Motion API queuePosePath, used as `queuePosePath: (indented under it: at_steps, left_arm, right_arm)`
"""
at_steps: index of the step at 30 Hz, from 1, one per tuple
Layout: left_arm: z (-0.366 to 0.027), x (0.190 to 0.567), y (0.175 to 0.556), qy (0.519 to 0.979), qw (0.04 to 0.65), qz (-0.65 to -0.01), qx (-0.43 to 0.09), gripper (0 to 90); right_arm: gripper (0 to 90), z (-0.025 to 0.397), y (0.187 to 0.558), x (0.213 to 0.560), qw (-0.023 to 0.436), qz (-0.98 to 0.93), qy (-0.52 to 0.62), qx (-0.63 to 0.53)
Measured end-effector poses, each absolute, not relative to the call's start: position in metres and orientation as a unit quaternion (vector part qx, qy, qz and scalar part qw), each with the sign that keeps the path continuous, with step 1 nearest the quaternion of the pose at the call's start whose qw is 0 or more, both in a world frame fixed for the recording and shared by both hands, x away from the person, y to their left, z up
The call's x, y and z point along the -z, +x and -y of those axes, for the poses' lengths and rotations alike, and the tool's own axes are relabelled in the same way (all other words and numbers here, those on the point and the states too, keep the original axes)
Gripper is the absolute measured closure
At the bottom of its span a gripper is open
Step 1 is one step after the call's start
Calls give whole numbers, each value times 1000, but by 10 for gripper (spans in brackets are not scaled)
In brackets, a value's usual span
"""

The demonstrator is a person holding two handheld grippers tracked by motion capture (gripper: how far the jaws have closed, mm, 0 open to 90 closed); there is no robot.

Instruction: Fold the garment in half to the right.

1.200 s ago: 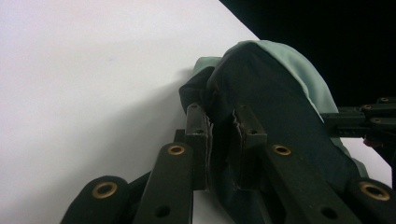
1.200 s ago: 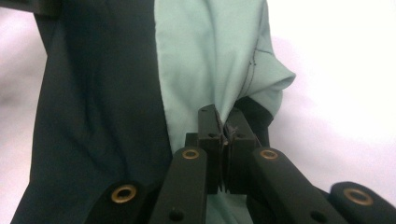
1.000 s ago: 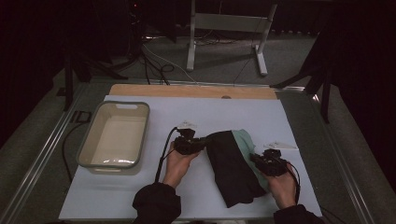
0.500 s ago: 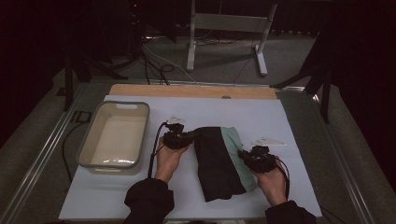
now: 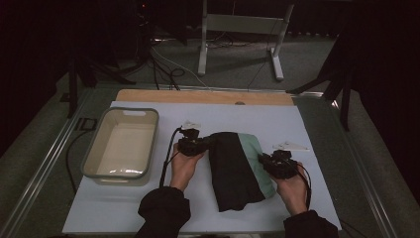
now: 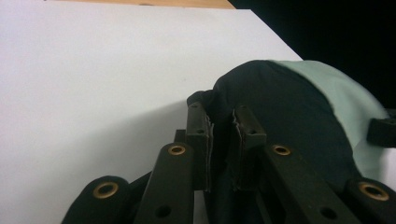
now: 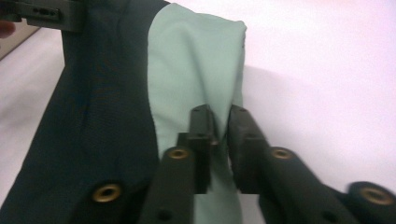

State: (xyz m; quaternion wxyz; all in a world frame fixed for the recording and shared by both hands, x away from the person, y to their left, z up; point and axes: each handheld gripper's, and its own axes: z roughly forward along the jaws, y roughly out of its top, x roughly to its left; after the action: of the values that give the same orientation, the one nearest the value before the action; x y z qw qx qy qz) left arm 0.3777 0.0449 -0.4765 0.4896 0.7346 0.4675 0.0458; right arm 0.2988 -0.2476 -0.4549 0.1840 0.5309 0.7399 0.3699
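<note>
A folded garment point(image 5: 233, 166), black with a pale green panel along its right side, lies on the white table point(image 5: 317, 129). My left gripper point(image 5: 204, 145) is shut on the garment's black left edge point(image 6: 224, 135). At the right, my right gripper point(image 5: 262, 161) is shut on the green panel point(image 7: 196, 74). A pinch of cloth sits between each pair of jaws. In the right gripper view the left gripper's body point(image 7: 46, 14) shows at the top left, beyond the black cloth point(image 7: 93, 116).
A beige plastic tub point(image 5: 121, 144) stands on the table's left part. A wooden strip point(image 5: 203, 96) runs along the far edge. Beyond the table stand a metal frame point(image 5: 237, 34) and floor cables point(image 5: 163, 64).
Both grippers have carried the garment to the left and a little farther from the person across the table. Its upper part now arches between them, with more green showing.
</note>
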Motion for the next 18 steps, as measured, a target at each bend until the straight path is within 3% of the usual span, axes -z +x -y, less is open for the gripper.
queuePosePath:
  at_steps: [3,9,18]
  left_arm:
    - [-45,477,378,736,487,-469,-47,802]
    - [-46,478,379,735,487,-470,-47,800]
    - [-46,482,383,731,486,-477,-44,799]
  right_arm:
    - [618,251,295,455,184,-741,529,-371]
    - [455,257,284,457,184,-744,523,-372]
    - [413,265,267,469,177,-756,516,-362]
